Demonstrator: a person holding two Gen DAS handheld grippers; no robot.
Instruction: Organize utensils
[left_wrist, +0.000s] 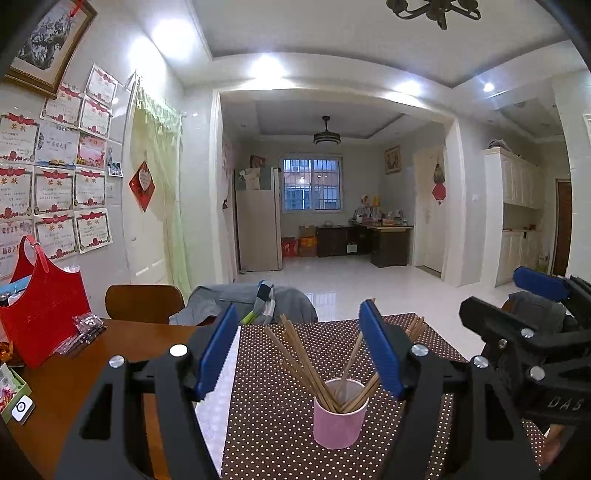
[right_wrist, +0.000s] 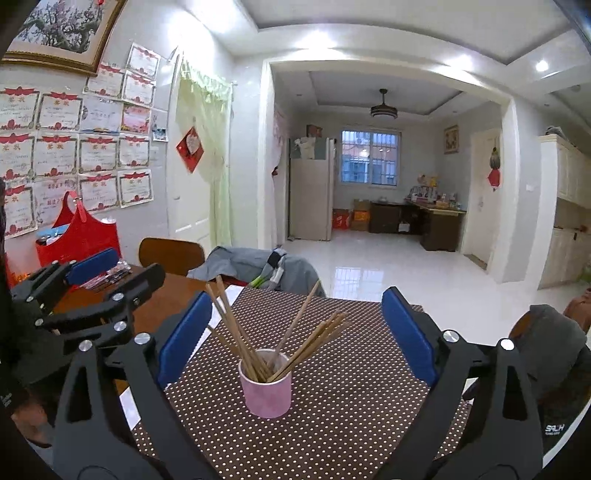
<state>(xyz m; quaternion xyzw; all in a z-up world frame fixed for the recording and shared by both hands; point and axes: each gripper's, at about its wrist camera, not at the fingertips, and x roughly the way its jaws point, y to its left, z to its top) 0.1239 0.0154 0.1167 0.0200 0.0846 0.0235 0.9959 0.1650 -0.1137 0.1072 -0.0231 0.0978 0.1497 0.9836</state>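
Observation:
A pink cup (left_wrist: 337, 419) (right_wrist: 266, 393) stands upright on a brown dotted mat (left_wrist: 266, 435) (right_wrist: 351, 406). It holds several wooden chopsticks (left_wrist: 306, 363) (right_wrist: 236, 332), which fan out to both sides. My left gripper (left_wrist: 299, 350) (right_wrist: 114, 275) is open, its blue pads wide apart and short of the cup, gripping nothing. My right gripper (right_wrist: 297, 332) (left_wrist: 517, 299) is open as well, hovering just before the cup with nothing between its pads. The two grippers sit side by side, left one to the left.
The mat lies on a wooden table (left_wrist: 74, 369). A red bag (left_wrist: 44, 314), a clear packet of pens (left_wrist: 83, 330) and a small white device (left_wrist: 22, 408) sit at the table's left. A wooden chair (left_wrist: 144, 302) and grey clothing (left_wrist: 229, 302) stand behind it.

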